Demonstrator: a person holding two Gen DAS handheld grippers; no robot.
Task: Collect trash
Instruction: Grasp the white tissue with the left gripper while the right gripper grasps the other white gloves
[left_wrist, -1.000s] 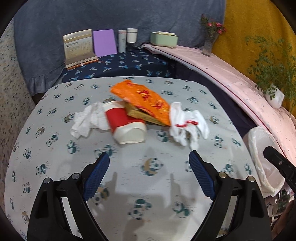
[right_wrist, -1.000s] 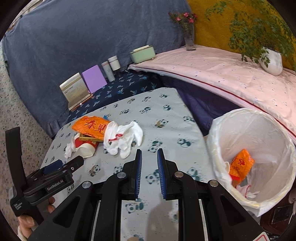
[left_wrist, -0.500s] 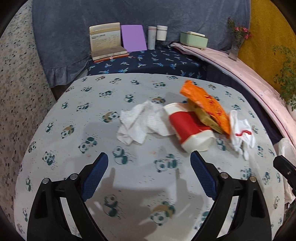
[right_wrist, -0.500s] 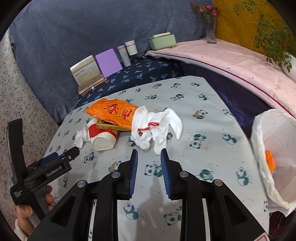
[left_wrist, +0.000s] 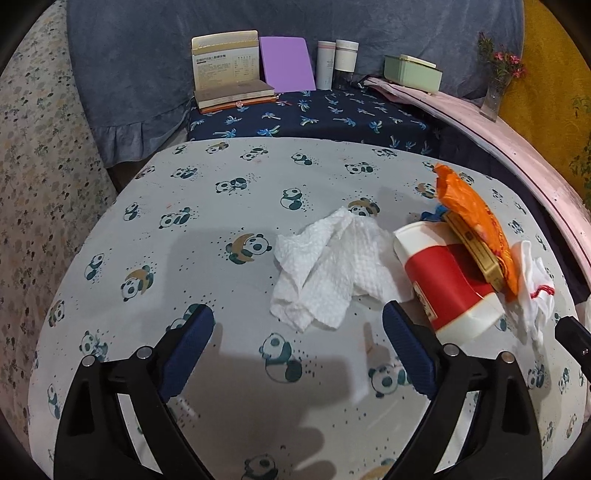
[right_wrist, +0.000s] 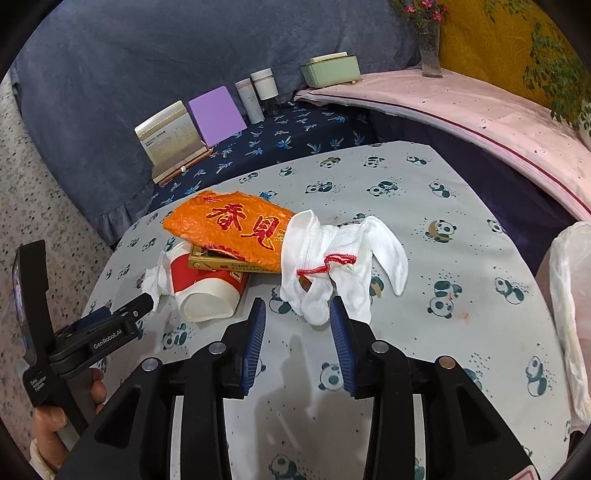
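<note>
Trash lies in a heap on the panda-print table (left_wrist: 207, 266). A crumpled white paper towel (left_wrist: 332, 269) sits just ahead of my open, empty left gripper (left_wrist: 297, 325). Right of it lies a tipped red-and-white paper cup (left_wrist: 447, 284) (right_wrist: 210, 288), with a gold box (right_wrist: 225, 264) and an orange wrapper (right_wrist: 236, 225) (left_wrist: 476, 218) on top. White gloves with red trim (right_wrist: 332, 258) (left_wrist: 535, 291) lie right in front of my right gripper (right_wrist: 297, 317), which is open and empty. The bin's white bag (right_wrist: 569, 295) shows at the right edge.
Behind the table, a dark blue shelf (left_wrist: 332, 114) holds a book stand (left_wrist: 229, 70), a purple pad (left_wrist: 286, 62), two tubes (left_wrist: 338, 62) and a green box (left_wrist: 412, 72). A pink-covered ledge (right_wrist: 461, 107) with a flower vase (right_wrist: 430, 48) runs along the right.
My left gripper swung left, now facing the paper towel. My right gripper turned from the bin toward the gloves, came close to them, and its jaws opened.
</note>
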